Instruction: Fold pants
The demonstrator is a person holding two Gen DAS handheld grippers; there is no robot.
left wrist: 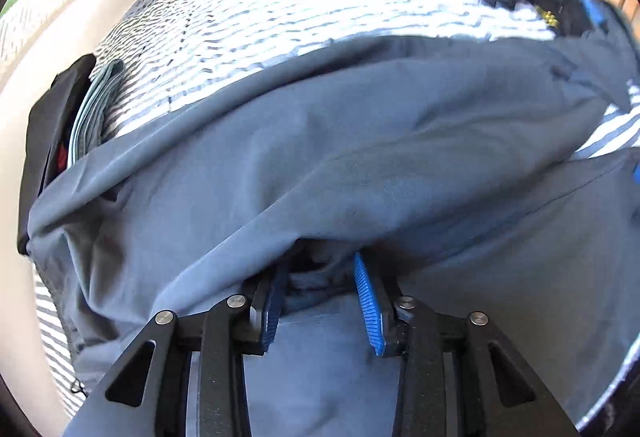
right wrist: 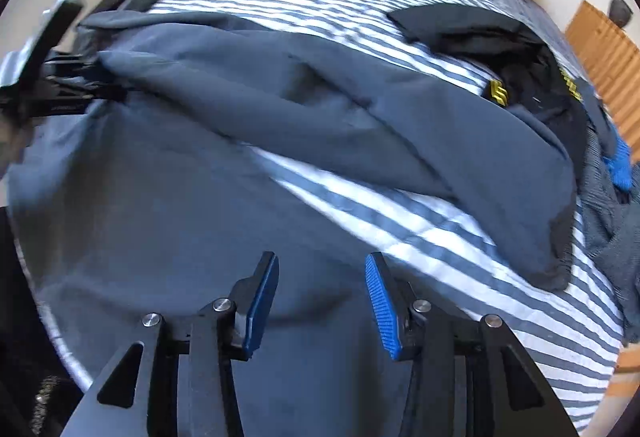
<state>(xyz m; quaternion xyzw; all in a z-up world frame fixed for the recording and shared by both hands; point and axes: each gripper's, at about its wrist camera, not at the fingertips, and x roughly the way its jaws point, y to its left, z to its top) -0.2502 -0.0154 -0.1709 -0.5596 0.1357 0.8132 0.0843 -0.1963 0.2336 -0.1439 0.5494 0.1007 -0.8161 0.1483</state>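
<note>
Grey-blue pants (right wrist: 224,125) spread across my striped bed cover (right wrist: 360,221)

My left gripper (left wrist: 320,277) has a bunched fold of the pants between its pads, though I cannot tell whether they pinch it; my right gripper (right wrist: 322,277) hangs above the cloth, jaws apart and empty, a black garment (right wrist: 480,33) lying further back

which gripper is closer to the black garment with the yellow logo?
Right, judging by how each view frames it. The right gripper hovers over the grey pants, with the black garment farther up the bed. The left gripper is at the pants' opposite end.
</note>
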